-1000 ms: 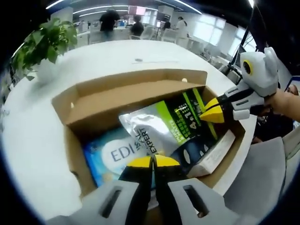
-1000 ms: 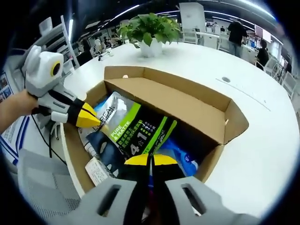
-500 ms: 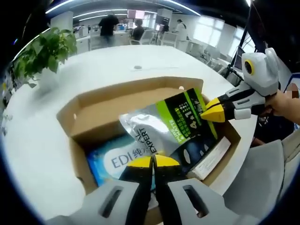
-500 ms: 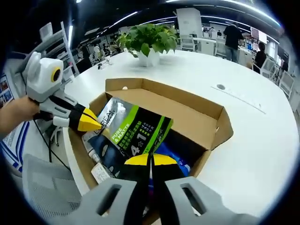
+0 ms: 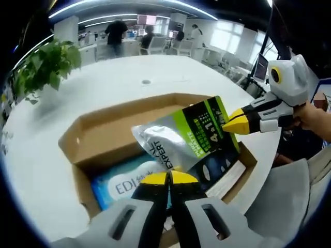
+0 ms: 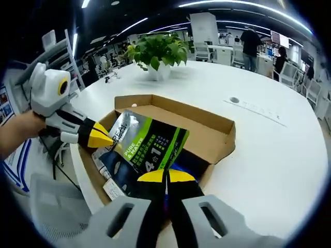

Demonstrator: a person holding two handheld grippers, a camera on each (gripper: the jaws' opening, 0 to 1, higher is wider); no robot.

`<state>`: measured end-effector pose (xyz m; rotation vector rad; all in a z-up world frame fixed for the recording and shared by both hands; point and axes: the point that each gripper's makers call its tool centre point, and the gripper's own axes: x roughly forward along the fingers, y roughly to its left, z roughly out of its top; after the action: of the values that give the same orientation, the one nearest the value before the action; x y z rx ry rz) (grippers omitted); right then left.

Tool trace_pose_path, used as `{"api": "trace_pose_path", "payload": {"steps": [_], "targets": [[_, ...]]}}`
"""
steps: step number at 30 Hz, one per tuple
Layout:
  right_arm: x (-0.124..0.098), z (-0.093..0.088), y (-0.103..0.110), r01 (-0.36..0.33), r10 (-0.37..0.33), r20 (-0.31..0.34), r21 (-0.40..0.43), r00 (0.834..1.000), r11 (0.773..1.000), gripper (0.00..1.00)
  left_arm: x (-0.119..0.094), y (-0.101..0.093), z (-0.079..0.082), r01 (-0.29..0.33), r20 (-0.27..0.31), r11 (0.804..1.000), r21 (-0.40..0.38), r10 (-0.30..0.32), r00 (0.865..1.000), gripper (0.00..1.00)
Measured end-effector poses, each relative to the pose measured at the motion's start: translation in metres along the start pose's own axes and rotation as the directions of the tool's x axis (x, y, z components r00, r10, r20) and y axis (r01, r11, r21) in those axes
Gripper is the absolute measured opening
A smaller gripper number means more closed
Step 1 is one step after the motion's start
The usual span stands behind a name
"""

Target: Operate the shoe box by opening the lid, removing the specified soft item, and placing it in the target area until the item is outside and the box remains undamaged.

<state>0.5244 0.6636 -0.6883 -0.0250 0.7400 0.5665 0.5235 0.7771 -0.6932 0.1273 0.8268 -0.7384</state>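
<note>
lid open | our left tool (image 5: 169, 177) and right tool (image 6: 165, 176) both clamp pouch (image 5: 191, 139), above shoe box (image 5: 103, 129) | placing left

Brown cardboard shoe box (image 5: 103, 129) open on white worktop (image 5: 103, 77), lid flap folded back, looks undamaged. Soft pouch (image 5: 191, 139), silver-black with green stripe, raised tilted over box opening, pinched at both ends by claws. Blue-white pack (image 5: 121, 181) lies flat inside box below pouch.
</note>
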Motion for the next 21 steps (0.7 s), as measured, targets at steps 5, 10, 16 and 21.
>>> {"api": "trace_pose_path", "payload": {"steps": [5, 10, 16, 21], "targets": [[-0.01, -0.001, -0.007, 0.015, -0.015, 0.0, -0.001, 1.0, 1.0, 0.0, 0.003, -0.01, 0.005, 0.01, 0.0, 1.0, 0.005, -0.01, 1.0, 0.0], [-0.02, -0.003, -0.016, 0.027, -0.027, 0.0, 0.01, 1.0, 1.0, 0.0, 0.009, -0.016, 0.01, 0.026, 0.005, 1.0, 0.006, -0.026, 1.0, 0.0], [-0.03, -0.009, -0.03, 0.049, -0.049, -0.005, 0.029, 0.999, 0.998, 0.0, 0.016, -0.033, 0.017, 0.046, 0.006, 0.999, 0.011, -0.046, 0.999, 0.0], [-0.037, -0.013, -0.04, 0.065, -0.064, -0.007, 0.043, 0.998, 0.997, 0.0, 0.023, -0.042, 0.024, 0.061, 0.005, 0.998, 0.014, -0.061, 0.998, 0.0]]}}
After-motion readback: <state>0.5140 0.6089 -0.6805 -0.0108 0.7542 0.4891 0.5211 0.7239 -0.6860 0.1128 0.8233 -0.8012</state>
